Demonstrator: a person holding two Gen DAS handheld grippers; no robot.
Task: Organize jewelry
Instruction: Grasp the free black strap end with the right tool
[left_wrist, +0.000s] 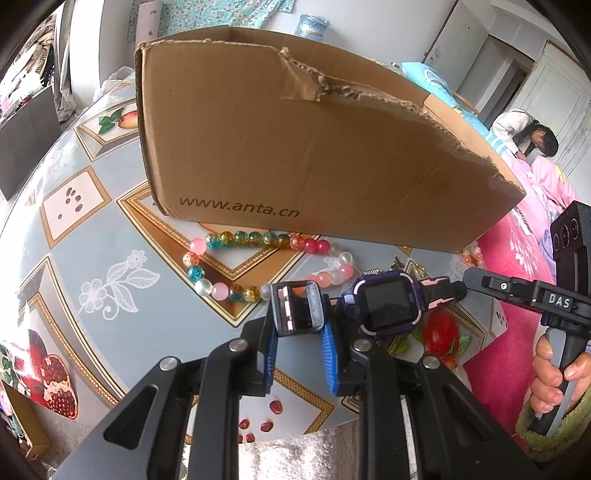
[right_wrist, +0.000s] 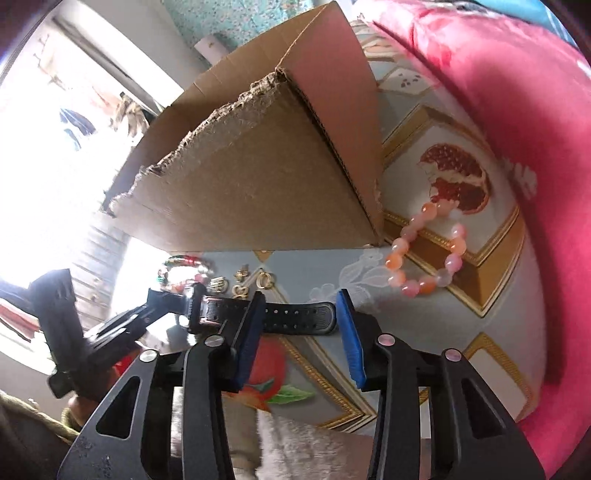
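Observation:
A purple children's watch (left_wrist: 388, 306) hangs just above the patterned table (left_wrist: 85, 229). My left gripper (left_wrist: 299, 332) is shut on its buckle-end strap (left_wrist: 295, 314), blue pads on either side. In the right wrist view the black holed strap (right_wrist: 295, 317) lies crosswise between the blue pads of my right gripper (right_wrist: 303, 328), which stand apart; the right pad does not touch it. My left gripper (right_wrist: 173, 299) shows there at the left, my right gripper (left_wrist: 469, 282) at the watch's far strap end in the left wrist view.
A torn cardboard box (left_wrist: 295, 147) stands just behind. A multicoloured bead string (left_wrist: 229, 258), a pink-orange bead bracelet (right_wrist: 428, 251), gold earrings (right_wrist: 251, 282) and a green-red bangle (right_wrist: 181, 262) lie before it. A pink blanket (right_wrist: 517, 147) borders the right. A person (left_wrist: 524, 136) bends in the background.

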